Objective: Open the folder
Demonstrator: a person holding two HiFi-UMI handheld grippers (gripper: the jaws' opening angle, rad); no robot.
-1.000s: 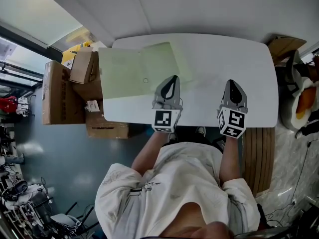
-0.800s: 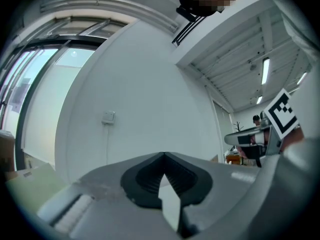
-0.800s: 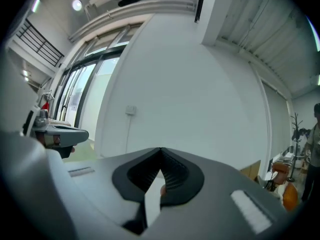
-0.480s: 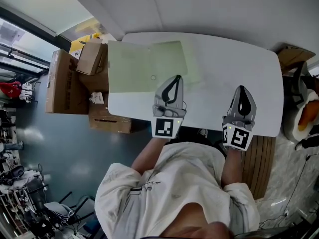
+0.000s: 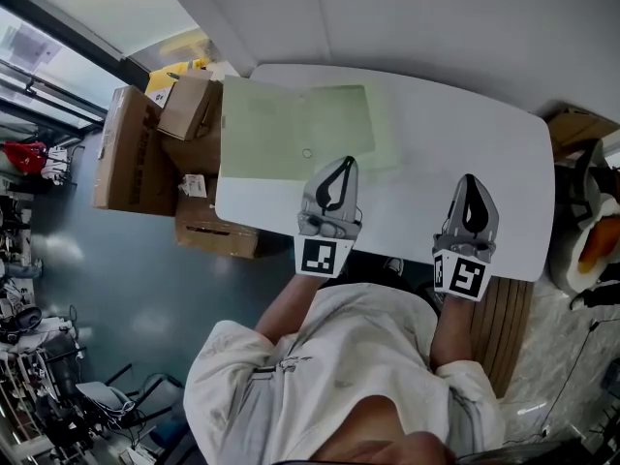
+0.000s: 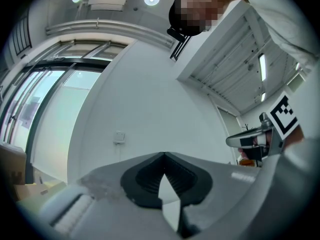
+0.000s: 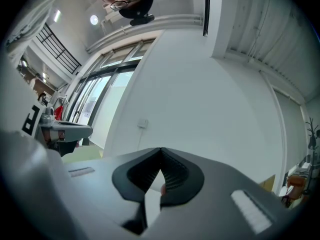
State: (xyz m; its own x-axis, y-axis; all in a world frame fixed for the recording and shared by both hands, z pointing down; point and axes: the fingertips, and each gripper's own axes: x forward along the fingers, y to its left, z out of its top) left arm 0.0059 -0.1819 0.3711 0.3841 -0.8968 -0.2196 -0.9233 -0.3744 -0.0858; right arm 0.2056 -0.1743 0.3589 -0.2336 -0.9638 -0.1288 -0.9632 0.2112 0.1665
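Boxes: cardboard boxes (image 5: pixel 136 153) on the floor, left of the table.
Folder: pale green folder (image 5: pixel 281 129) flat on the far left part of the white table (image 5: pixel 455 134).
Your left gripper (image 5: pixel 345 161): jaws closed, nothing between them, tip at the folder's near edge.
Your right gripper (image 5: pixel 470 178): jaws closed, empty, well right of the folder.

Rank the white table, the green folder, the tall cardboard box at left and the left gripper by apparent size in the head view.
1. White table
2. Green folder
3. Cardboard box and left gripper: these look about alike, and the gripper is nearer the camera, so I won't rank them.
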